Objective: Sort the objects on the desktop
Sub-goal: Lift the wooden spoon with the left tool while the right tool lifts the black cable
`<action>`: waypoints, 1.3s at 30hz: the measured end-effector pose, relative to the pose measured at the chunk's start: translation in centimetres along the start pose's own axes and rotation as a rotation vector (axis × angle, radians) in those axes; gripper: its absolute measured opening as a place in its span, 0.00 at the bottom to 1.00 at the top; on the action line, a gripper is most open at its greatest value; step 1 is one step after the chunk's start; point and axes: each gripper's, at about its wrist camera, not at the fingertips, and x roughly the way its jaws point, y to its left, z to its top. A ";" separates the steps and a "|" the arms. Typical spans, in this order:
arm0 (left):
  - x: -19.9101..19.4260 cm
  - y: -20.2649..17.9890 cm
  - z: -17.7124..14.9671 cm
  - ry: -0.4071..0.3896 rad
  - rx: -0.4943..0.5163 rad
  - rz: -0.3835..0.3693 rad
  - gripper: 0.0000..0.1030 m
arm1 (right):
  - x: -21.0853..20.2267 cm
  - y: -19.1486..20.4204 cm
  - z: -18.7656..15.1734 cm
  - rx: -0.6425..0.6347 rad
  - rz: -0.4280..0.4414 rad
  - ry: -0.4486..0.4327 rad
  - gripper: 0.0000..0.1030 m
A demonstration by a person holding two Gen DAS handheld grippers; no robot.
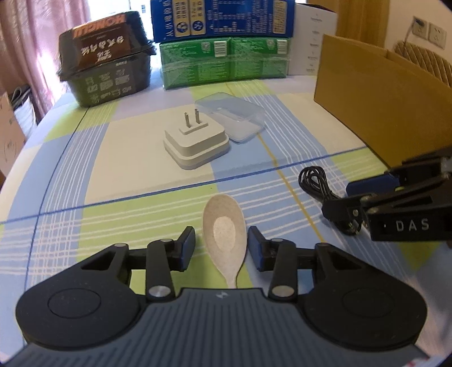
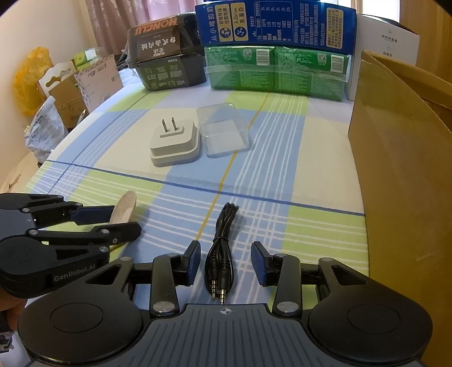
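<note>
Pick-up stage: left gripper (image 1: 221, 248) jaws spread around the spoon (image 1: 224, 230), right gripper (image 2: 226, 264) jaws spread around the cable (image 2: 221, 254) — next, squeeze both.

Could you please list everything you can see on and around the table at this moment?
Spoon: one, beige, between the left claw's fingers.
Audio cable: one, black, coiled, between the right claw's fingers.
Plug adapter: one, white, mid-table, prongs up.
Clear plastic box: one, transparent, beside the adapter.
Cardboard box: one, brown, right edge.
Black food container: one, far left.
Green carton: one, far side.
Blue milk carton: one, atop the green one.
White box: one, far right.
Tablecloth: one, checked blue, green, cream.
Left claw: open.
Right claw: open.
</note>
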 end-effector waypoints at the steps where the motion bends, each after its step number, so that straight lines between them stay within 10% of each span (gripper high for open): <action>1: 0.0 0.1 0.0 0.001 -0.009 -0.001 0.28 | 0.0 0.0 0.0 -0.001 0.000 0.000 0.36; 39: -2.1 1.7 1.6 0.008 -0.088 -0.045 0.26 | 2.0 1.3 0.3 -0.081 -0.026 -0.047 0.35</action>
